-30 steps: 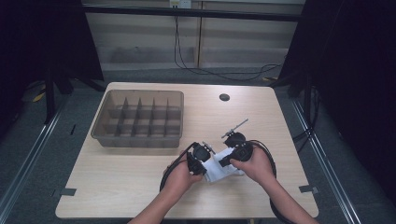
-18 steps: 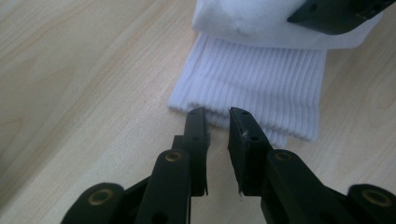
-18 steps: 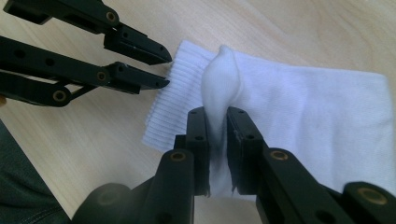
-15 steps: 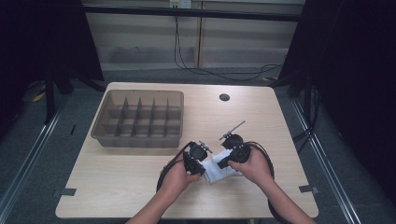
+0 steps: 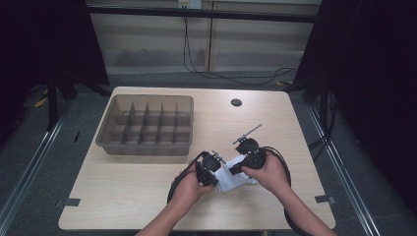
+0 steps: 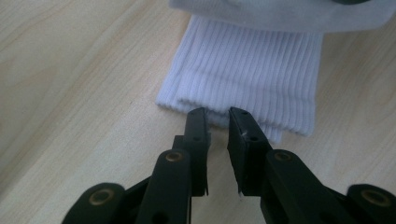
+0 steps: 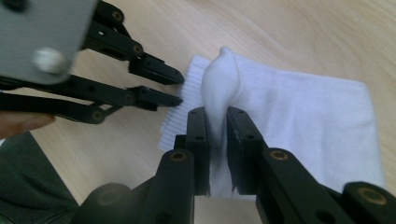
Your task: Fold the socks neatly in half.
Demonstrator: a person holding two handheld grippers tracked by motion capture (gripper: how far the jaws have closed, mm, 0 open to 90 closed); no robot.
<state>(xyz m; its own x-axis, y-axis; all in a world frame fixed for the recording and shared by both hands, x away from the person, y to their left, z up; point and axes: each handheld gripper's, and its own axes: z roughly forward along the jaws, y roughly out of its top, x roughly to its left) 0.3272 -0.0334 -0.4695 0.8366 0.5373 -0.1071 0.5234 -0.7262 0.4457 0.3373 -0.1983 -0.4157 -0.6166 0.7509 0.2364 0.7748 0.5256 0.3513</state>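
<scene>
A white sock (image 5: 231, 181) lies flat on the wooden table near its front edge, between the two hands. My right gripper (image 7: 217, 114) is shut on a raised fold of the sock (image 7: 299, 121), with fabric bulging up between its jaws. My left gripper (image 6: 218, 114) has just been opening. Its jaws stand slightly apart, the tips at the edge of the ribbed cuff (image 6: 243, 74), with nothing pinched between them. In the right gripper view the left gripper (image 7: 176, 87) comes in from the left and points at the cuff. In the high view the left gripper (image 5: 219, 172) and right gripper (image 5: 236, 169) face each other over the sock.
A brown tray (image 5: 147, 147) with several compartments stands at the back left of the table. A small black round object (image 5: 236, 103) lies near the far edge. A black tool with a thin rod (image 5: 248, 133) rests just behind the right hand. Cables loop around both wrists.
The right hand has edged slightly left, towards the left hand. Both hands stay at the sock, which lies in the same spot.
</scene>
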